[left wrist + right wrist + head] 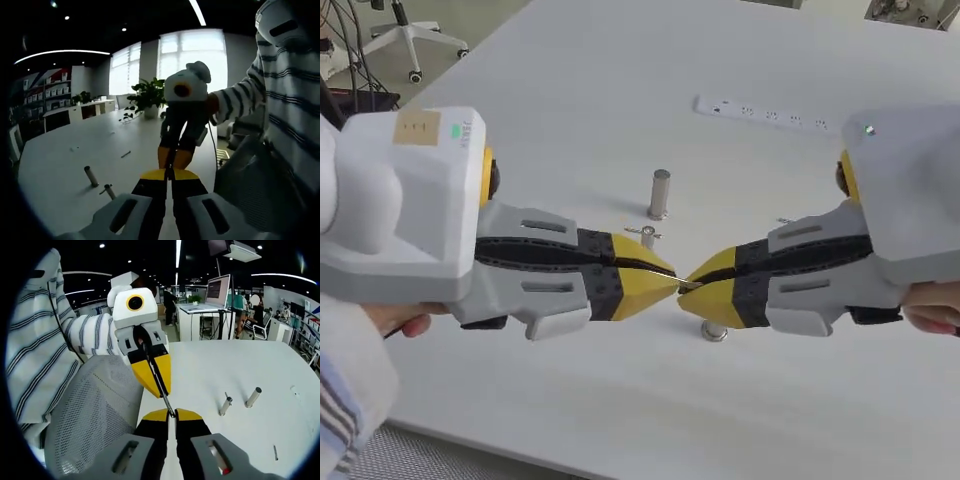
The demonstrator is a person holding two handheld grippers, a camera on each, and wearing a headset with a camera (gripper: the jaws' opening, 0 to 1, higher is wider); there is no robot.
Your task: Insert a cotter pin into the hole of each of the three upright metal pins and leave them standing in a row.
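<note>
well, the cotter pin (pixel 161 388) is up in the air over the bench (pixel 570 90), held between the two tongs, which meet tip to tip in the middle of the head view. the left tongs (pixel 668 281) are closed along the pin, so that most of its length lies in the slit between the yellow tips. the right tongs (pixel 698 282) are closed too and nip the free end, with barely a gap between the jaws. in the right gripper view the pin runs as a thin slanted line from the left tongs down into the right tongs' own tips.

under and behind the tongs, three metal pins stand upright on the bench. the tall metal pin (pixel 660 193) is farthest off. the second metal pin (pixel 647 237) is just in front of it, with a thin wire crossing its top. the third metal pin (pixel 713 330) is nearest, half hidden under the right tongs.

a spare cotter pin (pixel 786 220) lies flat on the bench near the right tongs. a white power strip (pixel 765 113) lies well beyond the pins. a striped sleeve (pixel 45 340) and a grey mesh chair back (pixel 95 415) show in the right gripper view.
</note>
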